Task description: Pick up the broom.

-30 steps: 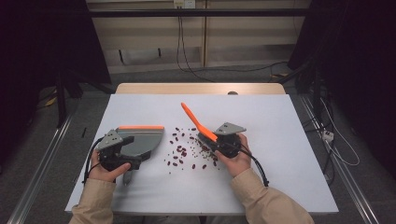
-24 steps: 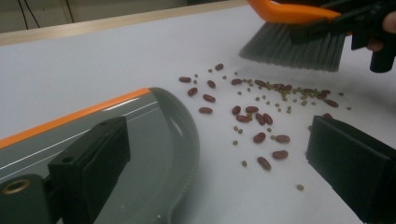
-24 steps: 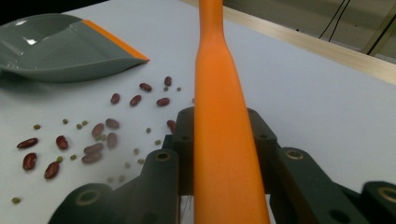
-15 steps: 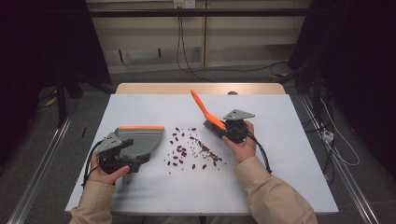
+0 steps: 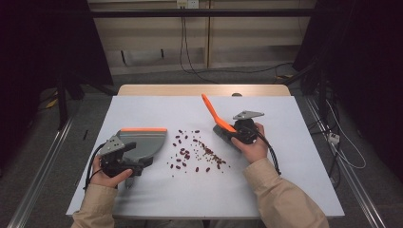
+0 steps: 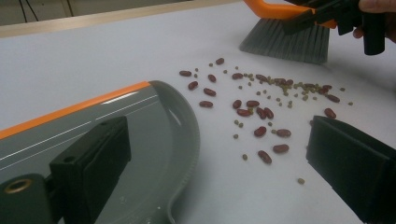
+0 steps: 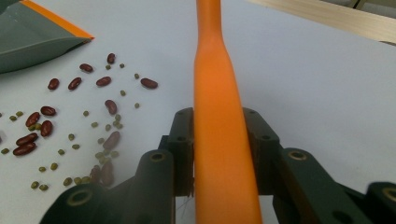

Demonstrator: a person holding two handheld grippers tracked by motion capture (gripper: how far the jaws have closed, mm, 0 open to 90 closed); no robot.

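A grey dustpan [image 5: 145,141] with an orange front edge lies at the table's left. My left gripper [image 5: 133,161] is at its near corner. In the left gripper view it [image 6: 219,144] is open: one jaw is over the dustpan [image 6: 154,140], the other over bare table. Red and small green beans [image 5: 195,153] are scattered mid-table, also seen in the left gripper view [image 6: 261,112]. My right gripper [image 5: 233,129] is shut on the orange handle of a brush [image 7: 217,107]. Its grey bristles [image 6: 285,42] sit just right of the beans.
The white table [image 5: 285,190] has bare room at the far side and to the right. A wooden strip [image 5: 204,89] runs along its far edge. Cables and dark frames stand on the floor beyond.
My right gripper has carried the brush to the right and farther back, away from the beans. The left gripper and dustpan have stayed put.
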